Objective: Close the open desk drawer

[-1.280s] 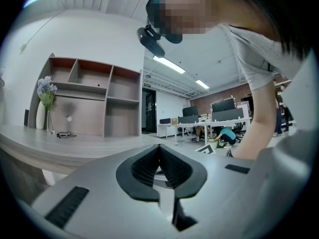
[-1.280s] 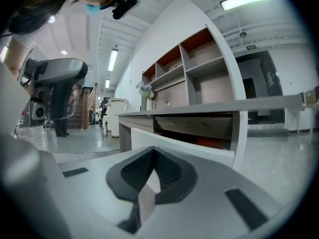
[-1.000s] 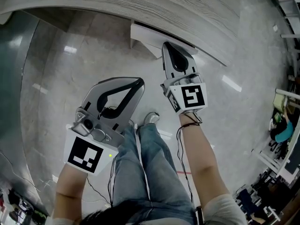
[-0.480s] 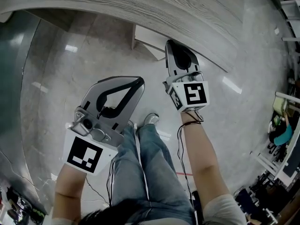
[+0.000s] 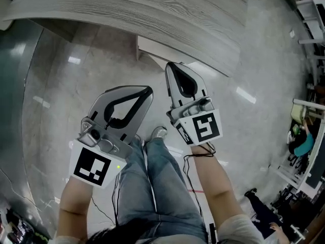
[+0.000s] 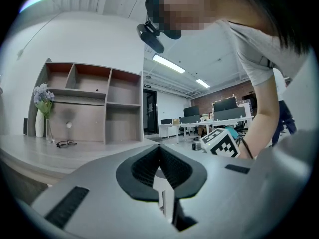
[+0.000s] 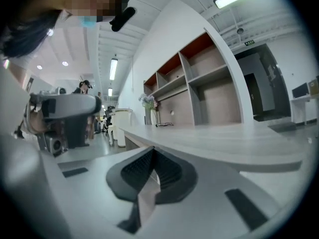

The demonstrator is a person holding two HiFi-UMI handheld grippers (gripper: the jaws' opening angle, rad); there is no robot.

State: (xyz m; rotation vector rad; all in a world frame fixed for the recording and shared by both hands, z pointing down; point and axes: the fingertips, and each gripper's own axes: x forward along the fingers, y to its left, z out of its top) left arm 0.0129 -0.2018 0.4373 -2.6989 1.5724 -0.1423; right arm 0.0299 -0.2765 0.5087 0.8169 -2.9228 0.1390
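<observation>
Head view: my right gripper (image 5: 171,66) has its fingers pressed together with nothing between them. The tip points at the drawer (image 5: 152,48), whose pale front stands a little way out from under the near edge of the bench (image 5: 152,14). I judge the fingers are shut to give one firm, blunt tip for pushing. The tip is just beside the front, but I cannot tell whether it touches. My left gripper (image 5: 147,90) hangs farther from the bench edge, over the floor (image 5: 56,85), shut and empty, probably held back to stay out of the way. Nothing lies between my right tip and the drawer front. The bench edge overhangs the drawer, so a push has to run low, beneath that edge. I judge only a short push is left.

Left gripper view: the ribbed pads (image 6: 144,169) meet in a closed line with nothing caught in them. Past them the bench top carries a shelf unit (image 6: 89,103), a vase of flowers (image 6: 40,126) and a pair of glasses (image 6: 66,144), all well back from the near edge. The drawer does not show here.

Right gripper view: the fingers are again together and bare. The bench top sweeps past on the right and the drawer front is out of sight.
</observation>
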